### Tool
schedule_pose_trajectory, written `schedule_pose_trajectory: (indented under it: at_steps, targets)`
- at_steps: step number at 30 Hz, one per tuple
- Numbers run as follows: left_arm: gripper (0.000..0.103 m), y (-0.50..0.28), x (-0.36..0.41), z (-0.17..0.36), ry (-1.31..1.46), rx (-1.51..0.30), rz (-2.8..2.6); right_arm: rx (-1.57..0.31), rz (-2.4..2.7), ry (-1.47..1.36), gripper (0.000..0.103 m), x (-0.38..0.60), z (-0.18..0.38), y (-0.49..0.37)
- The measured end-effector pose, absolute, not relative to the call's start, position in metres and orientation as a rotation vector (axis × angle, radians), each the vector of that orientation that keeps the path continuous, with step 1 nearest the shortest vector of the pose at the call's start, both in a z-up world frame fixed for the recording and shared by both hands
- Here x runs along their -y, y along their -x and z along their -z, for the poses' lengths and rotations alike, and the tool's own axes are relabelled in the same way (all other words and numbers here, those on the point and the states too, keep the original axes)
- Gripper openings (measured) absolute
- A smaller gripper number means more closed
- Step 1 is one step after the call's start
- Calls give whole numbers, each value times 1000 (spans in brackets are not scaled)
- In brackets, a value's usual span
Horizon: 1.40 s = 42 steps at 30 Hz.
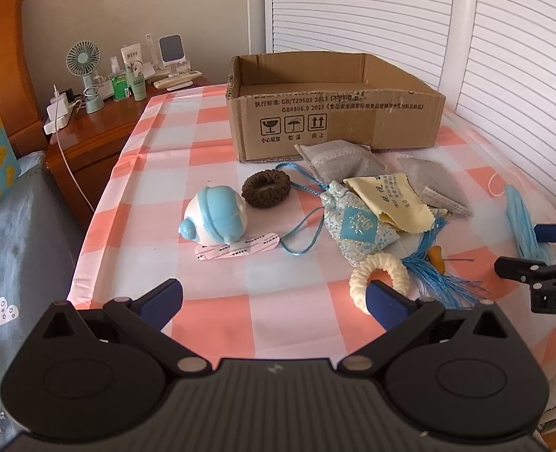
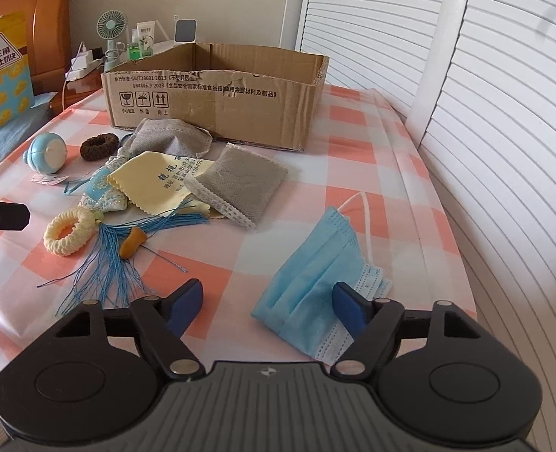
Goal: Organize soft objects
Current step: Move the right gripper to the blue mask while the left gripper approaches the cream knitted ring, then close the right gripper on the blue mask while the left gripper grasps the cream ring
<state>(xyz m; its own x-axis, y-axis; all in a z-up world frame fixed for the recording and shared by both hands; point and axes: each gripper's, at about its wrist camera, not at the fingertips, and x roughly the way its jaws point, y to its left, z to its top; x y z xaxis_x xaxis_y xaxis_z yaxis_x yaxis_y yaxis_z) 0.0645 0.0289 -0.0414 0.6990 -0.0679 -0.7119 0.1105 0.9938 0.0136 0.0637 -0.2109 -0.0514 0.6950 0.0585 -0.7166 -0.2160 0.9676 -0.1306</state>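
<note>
Cardboard box [image 1: 334, 109] at the far side of the checked tablecloth [image 1: 157, 173], open at the top, nothing visible inside from either view, though the floor of it stays hidden behind the near wall. All soft things out on the cloth in front of it: grey pouch [image 1: 340, 162] touching the box's near wall, brown hair tie [image 1: 265, 189] just beside a blue and white toy [image 1: 214, 217], patterned blue sachet [image 1: 359, 228] with a yellow cloth [image 1: 394, 197] lying over it, second grey pouch [image 1: 434, 184] to the right, cream hair tie [image 1: 379, 278] nearest, blue tassel [image 1: 438, 275] beside it. Left gripper [image 1: 274, 301] wide apart, nothing between the fingers, right finger [image 1: 385, 303] overlapping the cream hair tie in the picture, contact not clear. Seen only from the right wrist: blue face mask [image 2: 315, 282] laid out in full, well apart from the pile; right gripper [image 2: 268, 307] partly open, right finger [image 2: 347, 307] over the mask's near edge, left finger on bare cloth, no squeeze on the mask visible. From the left wrist, mask [image 1: 521, 222] only a thin strip at the table's right edge, right gripper's tips just beside it. Seen better from the left wrist: bedside cabinet [image 1: 89, 139] with a small fan [image 1: 83, 60] and bottles.
</note>
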Motion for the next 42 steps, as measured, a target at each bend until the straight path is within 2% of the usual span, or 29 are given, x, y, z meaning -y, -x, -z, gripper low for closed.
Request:
schedule_pose_trajectory:
  at_steps: [3,5,7,21,28,37,40,42]
  targets:
    - [102,-67,-31,45,-61,-782,106,-781,-124,218,64,211,53,-66]
    - [102,-70,-32,48,-56,-790,107,-776,-102,211,51,214,53,-67]
    - [102,-71,-33,50,-49,-792,121,-771,-87,200,46,217,53,-68]
    - [102,-66,-12,51,-82,-742,296,-744,-92,203,46,221,55,-65]
    - [103,-77,4,71,-131,-784,345,-709,-104,211,49,222,57,-61]
    - [102,-78,3,70,-116,-779,349,-680,-86,221,60,225,58,-58]
    - [97,-77,2,65,-107,-753,375,-668,-94,217,64,227,54,-54]
    - [81,-75,1,62,-108,-735,398,-662,-91,213,67,229,52,-52]
